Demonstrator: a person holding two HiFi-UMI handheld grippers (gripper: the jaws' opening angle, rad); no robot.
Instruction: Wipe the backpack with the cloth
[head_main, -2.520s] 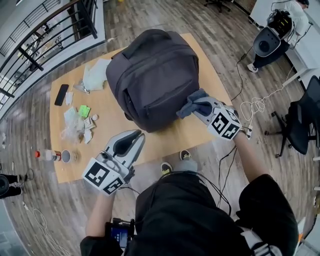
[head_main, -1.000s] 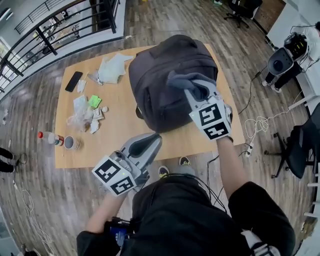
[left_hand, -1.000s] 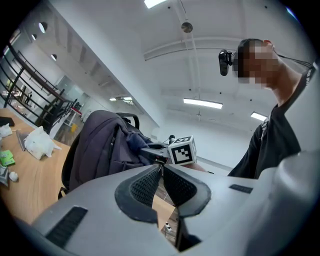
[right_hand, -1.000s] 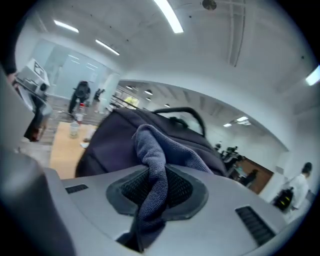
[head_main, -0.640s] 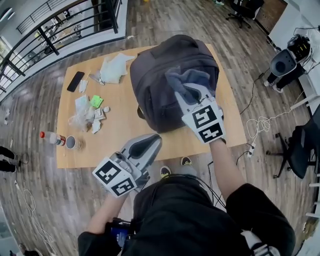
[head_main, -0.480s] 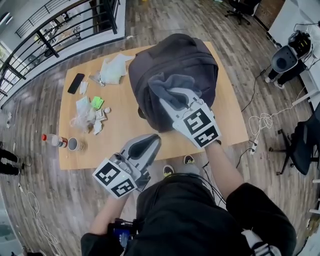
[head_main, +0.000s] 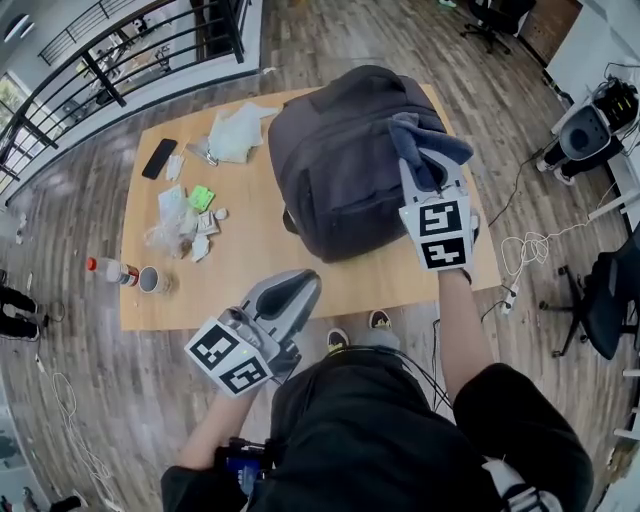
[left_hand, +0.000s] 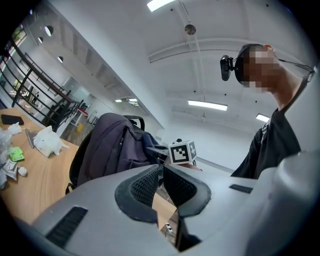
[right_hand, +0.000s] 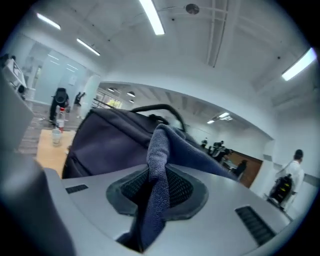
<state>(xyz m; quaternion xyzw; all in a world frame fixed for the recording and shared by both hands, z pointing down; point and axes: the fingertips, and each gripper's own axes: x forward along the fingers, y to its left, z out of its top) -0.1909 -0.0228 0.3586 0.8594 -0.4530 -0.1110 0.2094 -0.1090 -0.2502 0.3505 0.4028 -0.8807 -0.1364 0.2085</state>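
Observation:
A dark grey backpack (head_main: 345, 160) lies on the wooden table (head_main: 240, 270); it shows too in the left gripper view as the backpack (left_hand: 107, 147) and in the right gripper view as the backpack (right_hand: 107, 142). My right gripper (head_main: 428, 165) is shut on a blue-grey cloth (head_main: 425, 140), which rests on the bag's right upper side. Between the right jaws the cloth (right_hand: 159, 170) is pinched and folded. My left gripper (head_main: 290, 290) hangs near the table's front edge, shut and empty, its pads (left_hand: 150, 185) nearly together.
On the table's left lie a phone (head_main: 160, 158), crumpled white bags (head_main: 238, 130), green and white scraps (head_main: 190, 215), a cup (head_main: 152, 280) and a small bottle (head_main: 108, 270). A railing (head_main: 120, 60) runs at the far left. Cables (head_main: 520, 255) and office chairs (head_main: 605, 290) stand on the right floor.
My right gripper has swept the cloth across the backpack, first toward the left and front, then back to the bag's right upper side. The left gripper has stayed still.

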